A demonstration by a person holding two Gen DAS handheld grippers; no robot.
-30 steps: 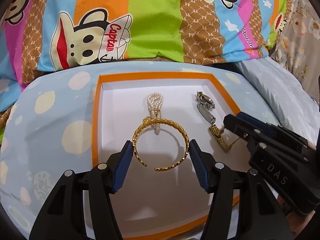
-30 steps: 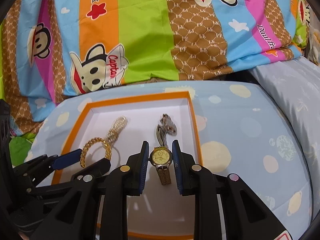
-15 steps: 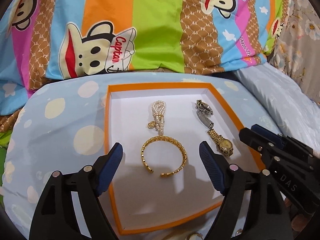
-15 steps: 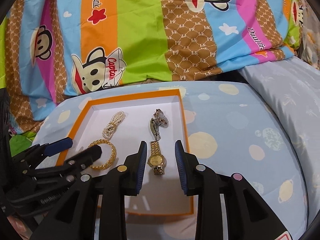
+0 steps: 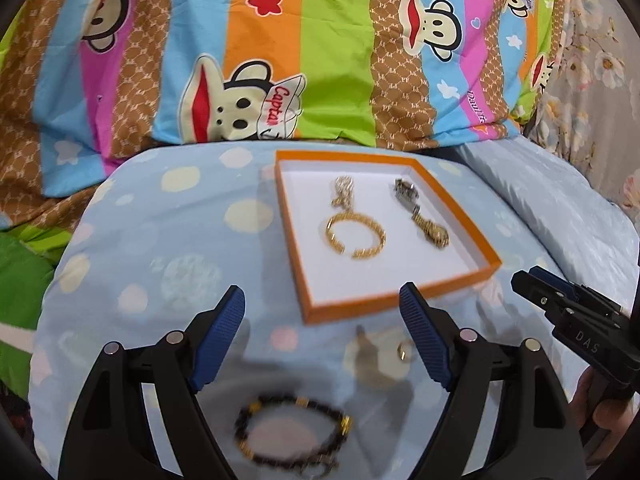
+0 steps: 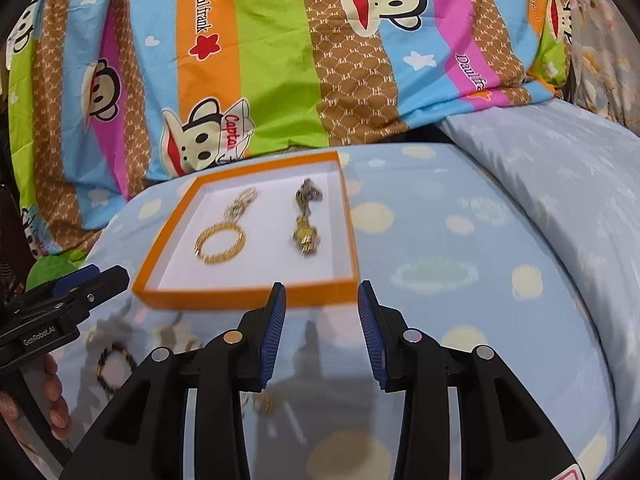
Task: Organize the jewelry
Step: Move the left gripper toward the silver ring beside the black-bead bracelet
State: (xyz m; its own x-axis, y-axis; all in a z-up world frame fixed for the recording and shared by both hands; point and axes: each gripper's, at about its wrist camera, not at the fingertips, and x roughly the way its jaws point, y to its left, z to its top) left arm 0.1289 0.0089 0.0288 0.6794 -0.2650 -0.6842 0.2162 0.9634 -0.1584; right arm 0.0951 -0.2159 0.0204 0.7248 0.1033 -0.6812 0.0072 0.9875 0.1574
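Both grippers hang spread and empty just short of the orange-rimmed tray.

The left gripper (image 5: 322, 334) has its blue pads set wide apart; ahead of it the orange tray (image 5: 394, 306) holds a gold bangle (image 5: 355, 236), a pearl piece (image 5: 343, 191) touching the bangle's far side, and a gold watch (image 5: 428, 228) to their right. Nearer than its pads, on the blue dotted bedding (image 5: 168, 240), lie a dark beaded bracelet (image 5: 294, 432) and a small gold ring (image 5: 403, 349). The right gripper (image 6: 322, 334) is parted more narrowly, holding nothing, its fingertips just short of the tray's (image 6: 248, 294) near right corner.
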